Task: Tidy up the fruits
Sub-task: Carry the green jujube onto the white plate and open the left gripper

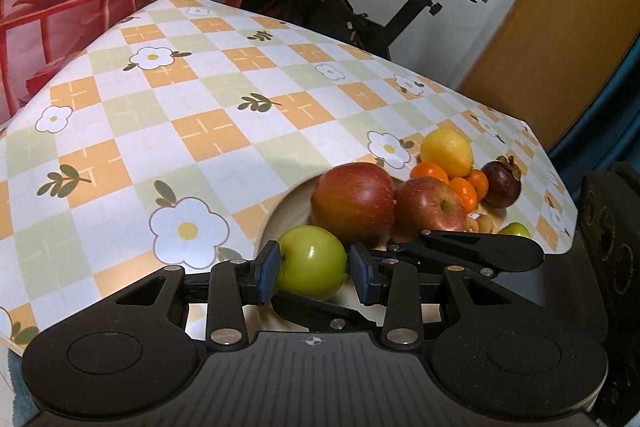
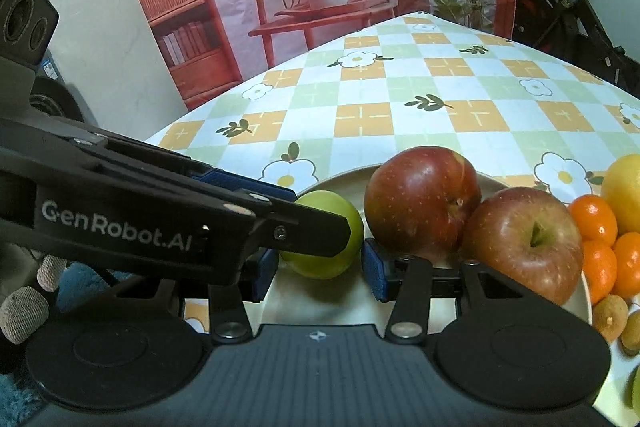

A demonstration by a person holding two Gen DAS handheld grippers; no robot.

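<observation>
Checked tablecloth (image 2: 400,99); gripper (image 2: 316,223) apparently reads "GenRobot.AI"

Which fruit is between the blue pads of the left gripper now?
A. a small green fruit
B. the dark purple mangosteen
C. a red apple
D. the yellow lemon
A: in the left wrist view the green fruit sits between the left gripper's blue pads, at the plate edge, in front of the red apples.

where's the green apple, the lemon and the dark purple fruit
green apple (image 1: 314,263), left wrist view, on its shiny front between the blue pads
lemon (image 1: 446,151), left wrist view, middle of its yellow skin
dark purple fruit (image 1: 501,185), left wrist view, on its round body below the stem cap
</observation>
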